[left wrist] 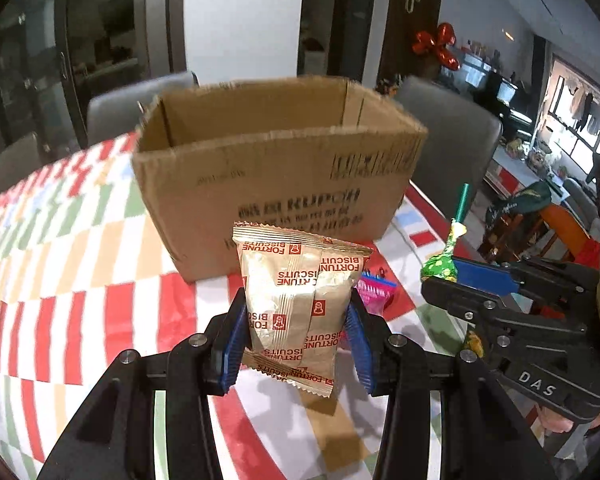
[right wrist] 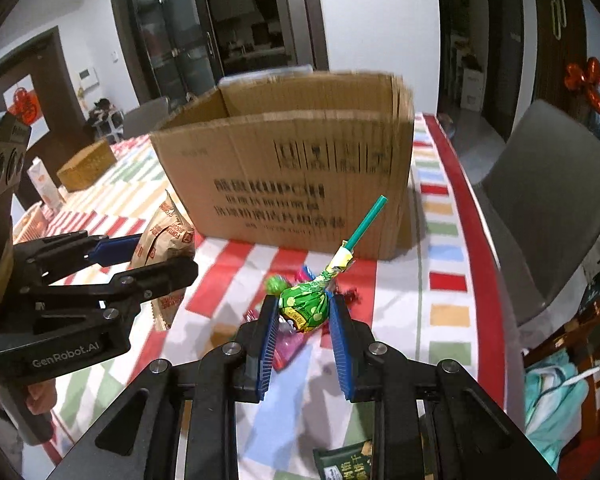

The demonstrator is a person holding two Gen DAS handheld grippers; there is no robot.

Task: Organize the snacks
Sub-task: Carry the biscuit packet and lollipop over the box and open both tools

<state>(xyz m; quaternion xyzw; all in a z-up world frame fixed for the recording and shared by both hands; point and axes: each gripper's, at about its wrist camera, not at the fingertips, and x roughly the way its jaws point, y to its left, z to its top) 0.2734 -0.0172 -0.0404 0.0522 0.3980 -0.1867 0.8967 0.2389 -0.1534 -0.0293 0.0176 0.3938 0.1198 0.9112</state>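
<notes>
Biscuit packet: a gold packet [left wrist: 296, 308] printed "Fortune Biscuits" sat between the blue pads of the left gripper [left wrist: 296, 344], pinched across its width, with its lower seal hanging below the pads and its top seal standing above them. It was clear of the worktop.
Lollipop: a green-wrapped lollipop [right wrist: 306, 308] was clamped by its head in the right gripper [right wrist: 305, 340], pads tight on either side, the green stick pointing up and away toward the box.
Reason for hold: in my judgement each item was gripped at its bulkiest part so that it would not slip during carriage, and both were raised in front of the box for dropping in.
Box: an open cardboard box [left wrist: 280, 184] stood upright on the worktop just beyond both grippers, flaps absent or folded away, printed side facing the cameras.
Box contents: only the upper inner walls were visible; the floor of the box was hidden, so what it held could not be determined.
Remaining snacks: a pink wrapped sweet [right wrist: 288, 344] and other small wrappers lay on the worktop beneath the right gripper; a dark green packet [right wrist: 344, 460] lay nearer still.
Worktop: covered by a chequered cloth [left wrist: 60, 280] of red, orange, green and white.
Surroundings: grey chairs [right wrist: 552, 200] stood at the far edges.
Progress: judged part-way, with loose items not yet boxed.
</notes>
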